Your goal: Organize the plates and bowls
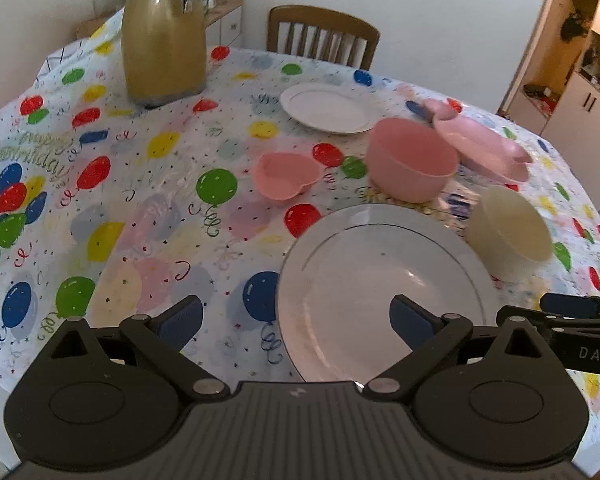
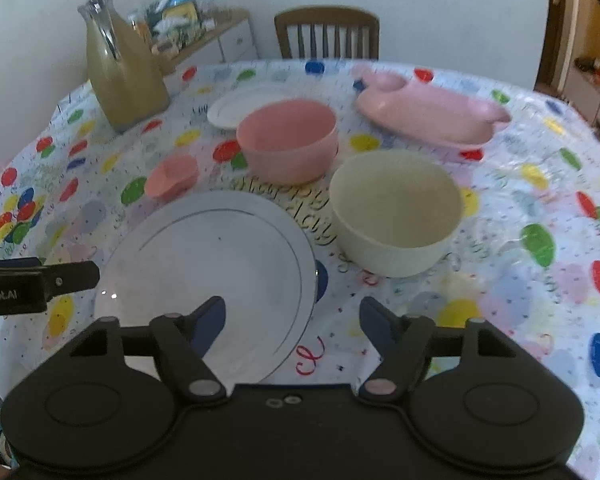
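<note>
With both your left gripper and right gripper agape and empty, clipping the large white plate's rim could skid it into the cream bowl.

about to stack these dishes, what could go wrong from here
1. Both open grippers, left and right, hover at the large white plate; two grabs could collide.
2. The cream bowl sits close beside that plate and could get knocked.
3. The glossy balloon tablecloth may let dishes slide.
</note>
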Tool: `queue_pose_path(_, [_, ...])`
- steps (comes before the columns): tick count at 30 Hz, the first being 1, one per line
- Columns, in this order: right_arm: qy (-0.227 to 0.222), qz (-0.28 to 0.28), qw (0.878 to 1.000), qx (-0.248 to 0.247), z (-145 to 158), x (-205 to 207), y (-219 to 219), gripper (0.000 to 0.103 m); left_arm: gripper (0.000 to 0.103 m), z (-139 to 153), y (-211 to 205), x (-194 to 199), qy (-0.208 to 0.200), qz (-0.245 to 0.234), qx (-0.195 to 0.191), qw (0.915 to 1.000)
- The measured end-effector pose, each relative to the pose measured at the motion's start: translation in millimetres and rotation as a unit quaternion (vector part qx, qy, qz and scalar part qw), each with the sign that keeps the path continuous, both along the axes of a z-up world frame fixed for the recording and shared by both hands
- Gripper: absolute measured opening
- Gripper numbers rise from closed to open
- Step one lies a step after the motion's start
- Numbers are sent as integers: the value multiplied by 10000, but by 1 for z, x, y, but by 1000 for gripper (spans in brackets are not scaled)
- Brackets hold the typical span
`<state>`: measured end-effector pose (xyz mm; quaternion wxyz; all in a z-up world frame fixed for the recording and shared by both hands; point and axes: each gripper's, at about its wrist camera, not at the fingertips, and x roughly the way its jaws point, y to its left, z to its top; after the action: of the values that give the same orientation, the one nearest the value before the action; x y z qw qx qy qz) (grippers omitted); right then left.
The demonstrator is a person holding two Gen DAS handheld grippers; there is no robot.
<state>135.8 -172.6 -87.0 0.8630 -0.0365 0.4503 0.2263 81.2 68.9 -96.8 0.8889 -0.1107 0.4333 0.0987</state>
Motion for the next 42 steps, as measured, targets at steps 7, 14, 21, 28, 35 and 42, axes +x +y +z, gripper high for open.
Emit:
queue_pose_path(7, [588,-31,9983,33,-25,31,7,51,89,-18,12,21,205,127,-115,9996])
queue_pose_path(14, [793,39,9968,55,-35,46,5,39,77,-35,19,33,476,224,-384,9979])
queue_pose_path(21, [1023,7,9945,234,-39,57,1,28,45,-43,23,39,632,293,-709,9951])
queue_pose_path(28, [1177,-66,9923,387,-40,62,-4,13,23,-49,30,37,682,360,-1146,9904])
queue_pose_path(35, [1183,-96,9923,355,-40,58,-6,9,19,-46,31,31,627,275,-1190,9905])
queue_pose_path(42, [1251,-3,9916,339,-39,40,-8,9,19,-43,32,12,680,259,-1220,9899])
